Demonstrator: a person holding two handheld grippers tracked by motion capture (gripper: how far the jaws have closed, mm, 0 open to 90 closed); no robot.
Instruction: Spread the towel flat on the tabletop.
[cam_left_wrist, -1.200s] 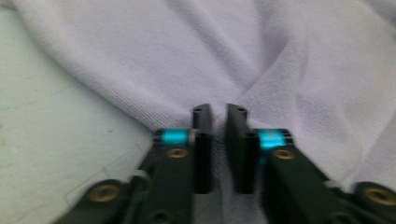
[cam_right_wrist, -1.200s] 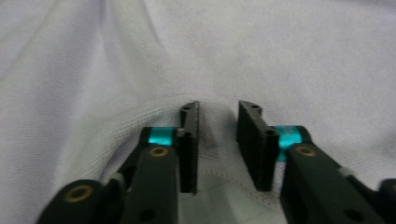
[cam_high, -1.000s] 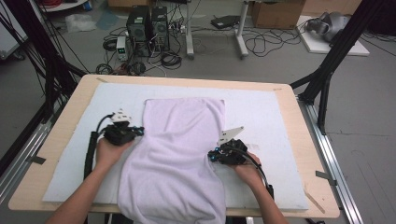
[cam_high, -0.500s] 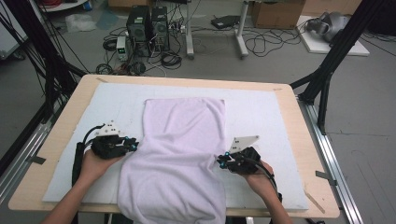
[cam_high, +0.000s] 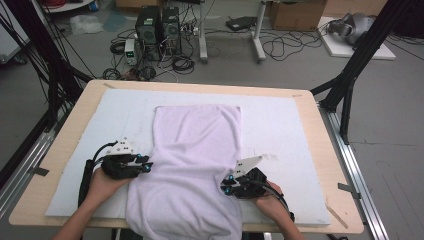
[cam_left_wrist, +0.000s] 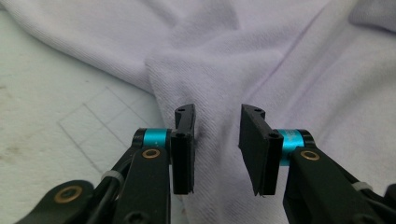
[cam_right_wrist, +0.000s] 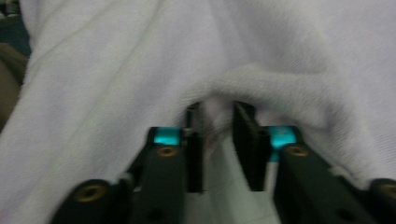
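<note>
**Cloth gripped at its edges for folding**

White padding (cam_high: 280, 125) covers the table beneath a lavender cloth (cam_high: 195, 150). At the cloth's left edge, the left gripper (cam_left_wrist: 217, 149) has just been opening, jaws parted over fabric. At its right edge, the right gripper (cam_right_wrist: 218, 140) pinches a fold, likely to lift it.

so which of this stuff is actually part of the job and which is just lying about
In the job:
- pale lilac garment
- left gripper, jaws apart at the cloth's edge
- right gripper, closed on a fold of the cloth
- white mat

Lying about:
- computer towers
- floor cables
- cardboard box
</note>
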